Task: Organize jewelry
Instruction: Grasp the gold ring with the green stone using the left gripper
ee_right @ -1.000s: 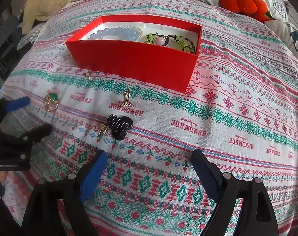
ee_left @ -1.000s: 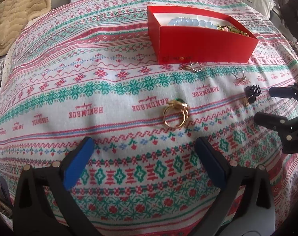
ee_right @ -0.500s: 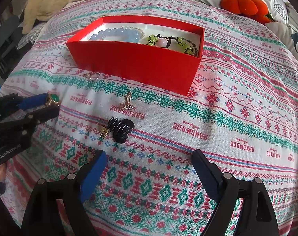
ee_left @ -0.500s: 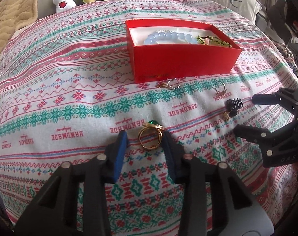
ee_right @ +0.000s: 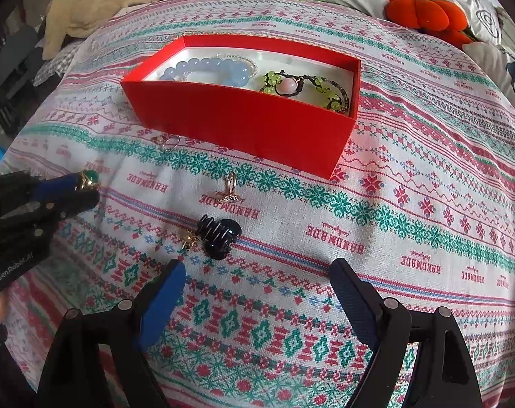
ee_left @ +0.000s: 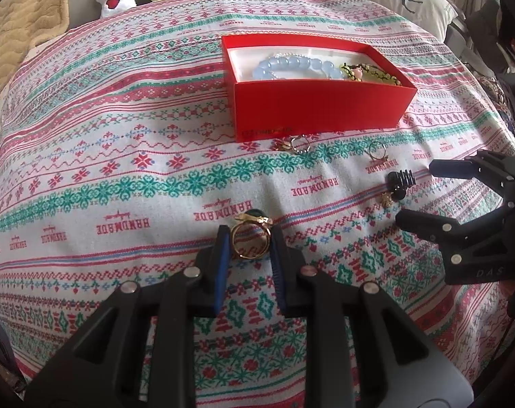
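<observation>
— On the patterned bedspread (ee_left: pixel 121 156), where's the gold ring (ee_left: pixel 251 240)?
— Pinched in the left tool (ee_left: pixel 249 238), near the red box (ee_left: pixel 318 108).
— And the right tool (ee_right: pixel 257 285)?
— Spread wide, just behind the black hair clip (ee_right: pixel 220 233).

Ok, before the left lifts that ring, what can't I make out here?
- Left wrist view: the box front wall hides part of the bracelets; whether the ring is off the cloth is unclear.
- Right wrist view: the left gripper fingers cover the ring's band; only the green stone shows.
- Both views: the small charm beside the hair claw is too small to identify.
</observation>
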{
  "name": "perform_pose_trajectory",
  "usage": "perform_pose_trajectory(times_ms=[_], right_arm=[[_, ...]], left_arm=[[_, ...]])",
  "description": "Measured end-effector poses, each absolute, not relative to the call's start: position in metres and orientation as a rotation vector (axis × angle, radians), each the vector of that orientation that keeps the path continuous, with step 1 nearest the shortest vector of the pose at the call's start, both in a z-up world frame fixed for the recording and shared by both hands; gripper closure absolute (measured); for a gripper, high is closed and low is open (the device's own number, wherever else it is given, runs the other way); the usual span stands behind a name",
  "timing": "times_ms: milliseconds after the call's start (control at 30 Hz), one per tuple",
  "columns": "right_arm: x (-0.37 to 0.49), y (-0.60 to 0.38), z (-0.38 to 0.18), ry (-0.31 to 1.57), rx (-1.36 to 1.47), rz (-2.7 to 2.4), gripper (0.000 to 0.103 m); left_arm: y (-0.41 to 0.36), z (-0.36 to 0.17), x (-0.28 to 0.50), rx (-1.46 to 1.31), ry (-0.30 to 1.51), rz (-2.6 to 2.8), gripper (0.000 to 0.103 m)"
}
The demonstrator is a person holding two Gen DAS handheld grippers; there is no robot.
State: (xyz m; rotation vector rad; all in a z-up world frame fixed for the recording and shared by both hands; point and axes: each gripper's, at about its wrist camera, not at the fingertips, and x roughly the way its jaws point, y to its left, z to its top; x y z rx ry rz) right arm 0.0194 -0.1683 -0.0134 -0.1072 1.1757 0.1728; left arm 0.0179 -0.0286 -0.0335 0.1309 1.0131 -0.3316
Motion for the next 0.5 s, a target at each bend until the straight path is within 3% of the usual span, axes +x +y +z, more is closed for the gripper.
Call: perform_pose_trajectory(times_ms=[233, 500], right_arm=[[0.027, -0.165, -0.004, 1.148, -0.055, 0.220, 0.043], [0.034, -0.163, -0.005, 1.153, -0.027, 0.243, 0.060]], left_arm=[[-0.029, -0.034, 0.018, 0.132, 1.020, -0.331, 0.078], [-0.030, -0.033, 0.018, 0.133, 1.019, -0.331, 0.078]])
